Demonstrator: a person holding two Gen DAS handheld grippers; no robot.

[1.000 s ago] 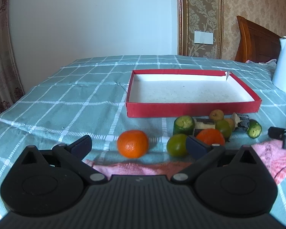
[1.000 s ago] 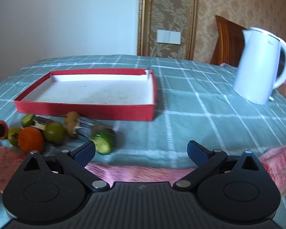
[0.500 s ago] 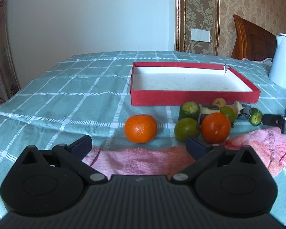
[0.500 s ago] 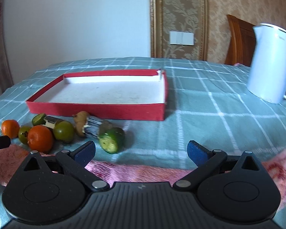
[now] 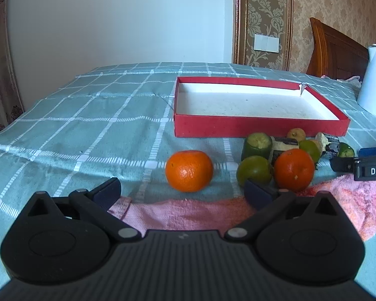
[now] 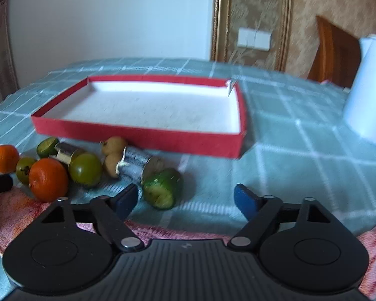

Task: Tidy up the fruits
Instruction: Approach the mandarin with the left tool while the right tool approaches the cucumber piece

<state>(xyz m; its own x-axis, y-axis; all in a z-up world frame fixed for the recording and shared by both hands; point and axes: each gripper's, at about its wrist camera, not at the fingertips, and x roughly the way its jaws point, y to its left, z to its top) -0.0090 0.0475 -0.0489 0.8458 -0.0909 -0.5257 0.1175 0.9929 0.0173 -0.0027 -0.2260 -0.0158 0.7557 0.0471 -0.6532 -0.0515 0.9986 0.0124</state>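
Observation:
My left gripper (image 5: 181,190) is open, and an orange (image 5: 189,170) lies on the cloth just ahead between its fingers, untouched. To its right lie a second orange (image 5: 294,169), a green fruit (image 5: 254,170) and a cut green piece (image 5: 257,145). A red tray (image 5: 260,128) with a white floor stands empty behind them. My right gripper (image 6: 185,198) is closing its jaws. A cut green fruit (image 6: 163,188) lies just ahead of it, near the left finger (image 6: 126,199), and the pads do not touch it. Two small brown fruits (image 6: 115,144) lie behind.
A white kettle (image 6: 366,90) stands at the right on the checked teal cloth (image 5: 87,130). A pink towel (image 5: 188,213) lies under both grippers. Dark wrapped pieces (image 6: 135,160) lie among the fruit. A wooden chair (image 5: 338,47) stands behind the table.
My right gripper has swung left toward the fruit pile and its jaws have narrowed. The cut green fruit now lies closer to its left finger. The left gripper has hardly moved.

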